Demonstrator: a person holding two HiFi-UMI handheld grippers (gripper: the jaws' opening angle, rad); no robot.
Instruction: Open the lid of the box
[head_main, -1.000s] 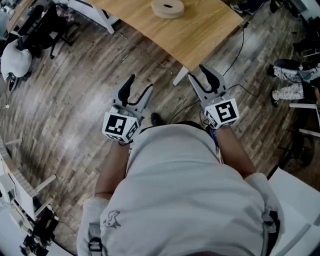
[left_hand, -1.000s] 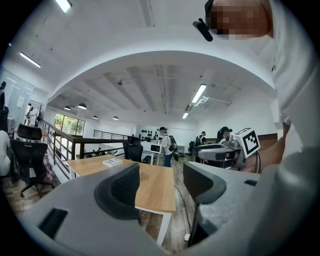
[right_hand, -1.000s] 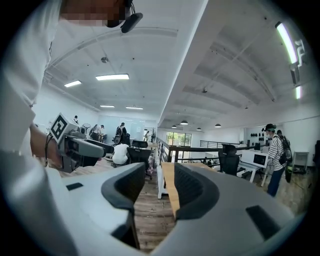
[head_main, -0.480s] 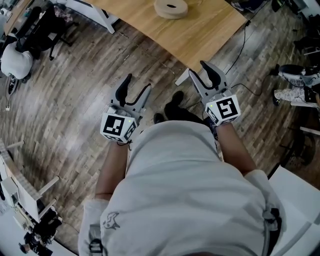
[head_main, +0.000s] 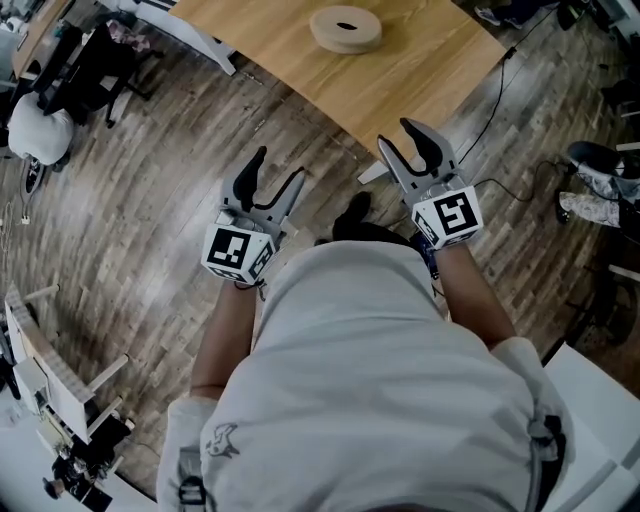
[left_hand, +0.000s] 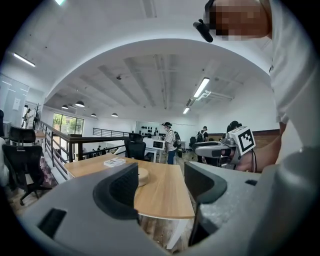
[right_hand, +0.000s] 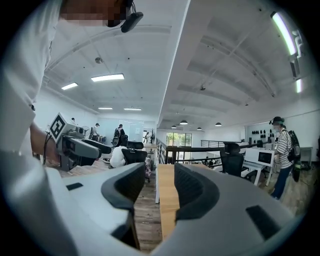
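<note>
Operator: Both grippers have closed in on the table (head_main: 420, 60) since a second ago. From my head view its near corner now sits just beside the right gripper (head_main: 408, 140), where before more floor showed between them.

Colleague: And the box?

Operator: The round box (head_main: 346, 28) lies on the table top, toward the far side from that corner, well apart from both tools and untouched. My left gripper (head_main: 280, 168) hangs over the plank floor (head_main: 140, 200), off the table's near edge.

Colleague: What does the left gripper view give you?

Operator: Its jaws stand apart with nothing between them. Through the gap I see the table top, and the round box sits on it, partly hidden behind the left-hand pad (left_hand: 122, 187). A flat pale item (left_hand: 115, 161) lies farther back on the table. The right gripper shows off the table's right side, its marker cube (left_hand: 242, 141) turned toward this camera.

Colleague: And the right gripper view?

Operator: Jaws apart there too, and empty. I look along the table almost edge-on through the gap, with its white leg (right_hand: 156, 187) under the near end. The left gripper shows off the table's left side, over the floor.
</note>
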